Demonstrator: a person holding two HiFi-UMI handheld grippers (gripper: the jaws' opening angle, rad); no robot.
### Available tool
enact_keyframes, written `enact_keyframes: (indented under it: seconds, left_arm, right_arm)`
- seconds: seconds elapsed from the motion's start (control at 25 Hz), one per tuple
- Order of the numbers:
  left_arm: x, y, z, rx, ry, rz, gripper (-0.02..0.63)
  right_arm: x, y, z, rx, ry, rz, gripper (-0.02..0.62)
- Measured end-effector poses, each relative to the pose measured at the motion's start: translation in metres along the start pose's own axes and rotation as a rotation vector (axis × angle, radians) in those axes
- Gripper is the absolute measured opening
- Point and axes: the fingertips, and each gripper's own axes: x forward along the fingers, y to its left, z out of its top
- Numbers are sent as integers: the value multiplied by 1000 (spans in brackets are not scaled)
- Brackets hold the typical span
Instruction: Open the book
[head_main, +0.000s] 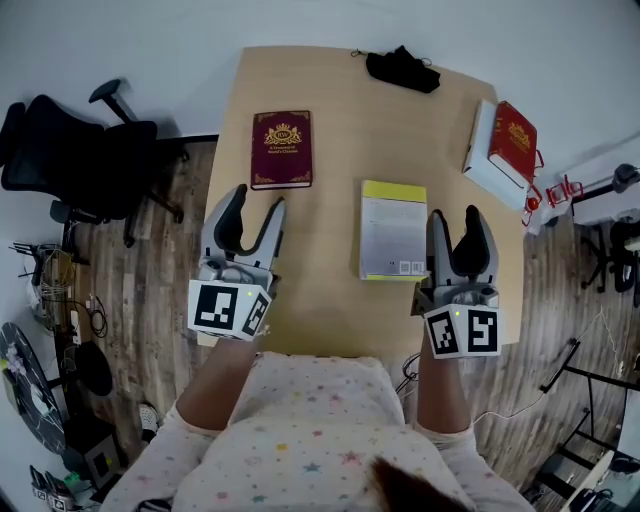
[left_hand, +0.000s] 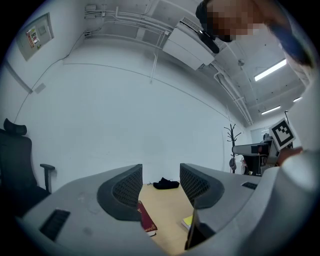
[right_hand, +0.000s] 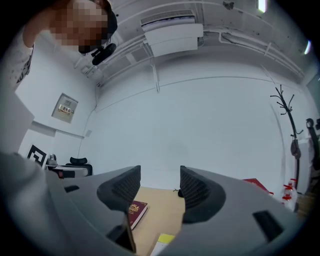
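Note:
A closed book with a yellow and pale cover (head_main: 392, 229) lies flat at the middle of the wooden table (head_main: 340, 120); its yellow corner (right_hand: 166, 240) shows low in the right gripper view. A closed maroon book with gold print (head_main: 281, 149) lies further back on the left, also seen as the maroon book (left_hand: 145, 219) and maroon book (right_hand: 134, 211). My left gripper (head_main: 255, 212) is open and empty, near the table's left edge, below the maroon book. To the right of the yellow book, my right gripper (head_main: 457, 226) is also open and empty, beside the book's lower right corner.
A black pouch (head_main: 402, 68) lies at the table's far edge. A red book on a white box (head_main: 502, 150) sits at the right edge. A black office chair (head_main: 85, 155) stands left of the table. Red-handled gear (head_main: 555, 192) is off to the right.

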Motion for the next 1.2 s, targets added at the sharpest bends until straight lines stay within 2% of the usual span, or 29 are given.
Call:
enact_keyframes:
  seconds: [0.4, 1.2]
  left_arm:
    - [16, -5, -24, -17, 18, 22, 222]
    - [22, 1, -91, -44, 136, 43, 242]
  right_arm:
    - [15, 1, -36, 31, 76, 48, 199]
    - [38, -1, -138, 104, 278, 35, 190]
